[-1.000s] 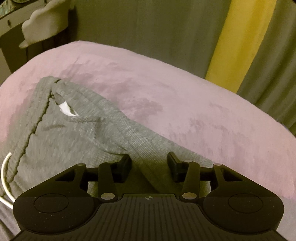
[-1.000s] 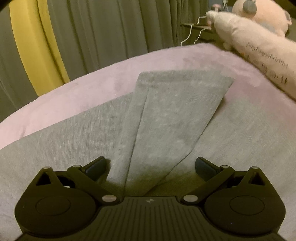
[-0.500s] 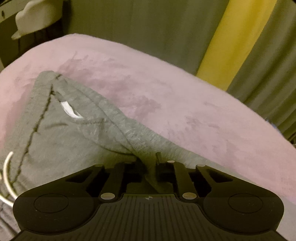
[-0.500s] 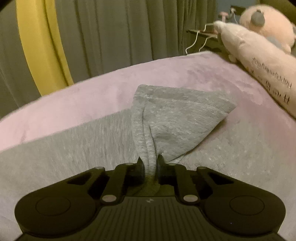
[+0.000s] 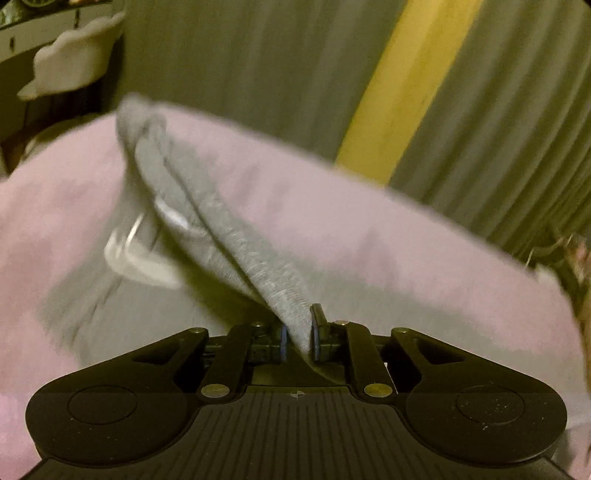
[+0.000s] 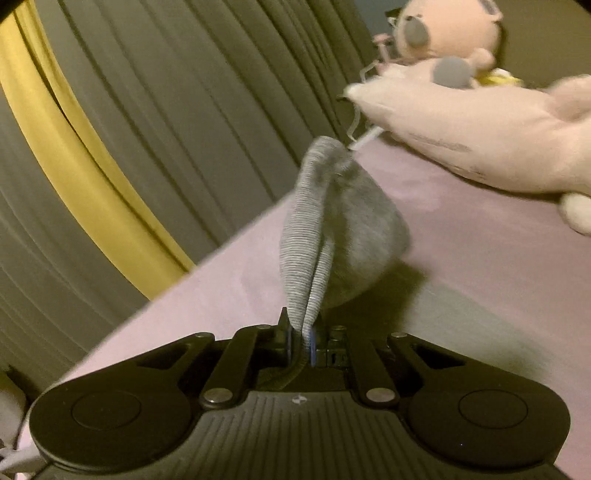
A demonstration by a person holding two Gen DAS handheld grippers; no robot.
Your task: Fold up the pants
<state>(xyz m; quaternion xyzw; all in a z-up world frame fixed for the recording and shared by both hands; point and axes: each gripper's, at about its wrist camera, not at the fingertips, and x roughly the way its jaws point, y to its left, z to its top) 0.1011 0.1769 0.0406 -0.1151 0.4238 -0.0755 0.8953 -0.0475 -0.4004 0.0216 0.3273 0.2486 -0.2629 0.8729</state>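
Here we have the grey pants (image 5: 236, 236) pinched at both ends and lifted off the pink bed (image 5: 388, 251). Our left gripper (image 5: 298, 338) is closed on a thick bunched fold, and from its jaws the cloth runs forward and to the left, rising toward the far left edge of the bed, with a white drawstring (image 5: 136, 251) hanging blurred beside it; that end is most likely the waistband, though the smear of motion keeps us from being sure. Our right gripper (image 6: 301, 341) is likewise clamped on cloth: a narrow doubled strip of the pants (image 6: 325, 229) stands almost straight up from the jaws and balloons into a loose pouch above the bed (image 6: 480, 258), leaning toward the far right corner where the pillow (image 6: 480, 136) and the plush toy (image 6: 443, 33) lie.

So the garment's long axis spans between our two hands, each holding one end, neither nearer to the middle than the other. The coming move, as we judge it, turns on that span: bringing the two held ends together so the length doubles over, then laying it flat on the bed, clear of the pillow.
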